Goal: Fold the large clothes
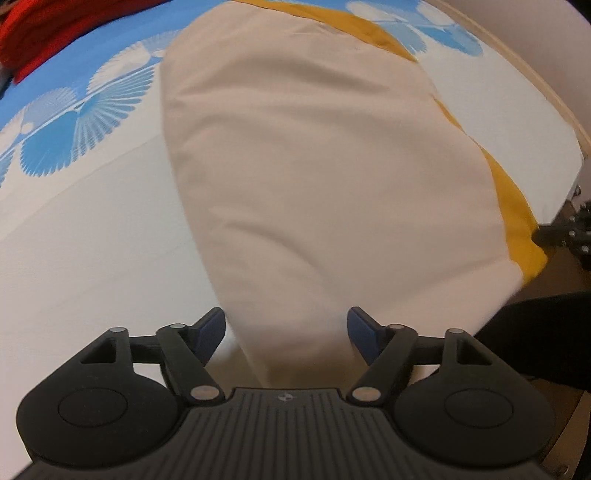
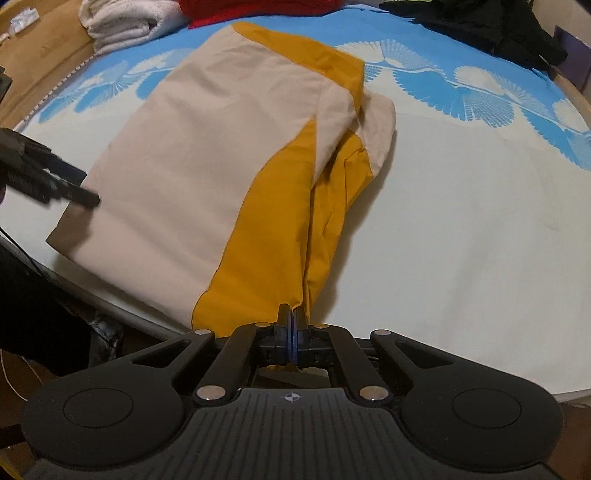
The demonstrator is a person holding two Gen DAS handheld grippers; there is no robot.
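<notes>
A large beige and mustard-yellow garment (image 2: 192, 147) lies folded lengthwise on the bed, and it fills the middle of the left wrist view (image 1: 314, 166). My left gripper (image 1: 286, 325) is open, its blue pads wide apart on either side of the near beige end without pressing it. In the right wrist view that gripper (image 2: 79, 184) hovers over the garment's near left corner. My right gripper (image 2: 293, 314) is shut on the yellow near edge of the garment, at the bed's front edge. Part of it (image 1: 565, 229) shows at the right edge of the left wrist view.
The bed sheet (image 2: 461, 221) is white with a blue fan-pattern band at the back. Folded white towels (image 2: 125, 22), red cloth (image 2: 258, 9) and black clothes (image 2: 498, 26) lie along the far side. The bed's front edge runs just below both grippers.
</notes>
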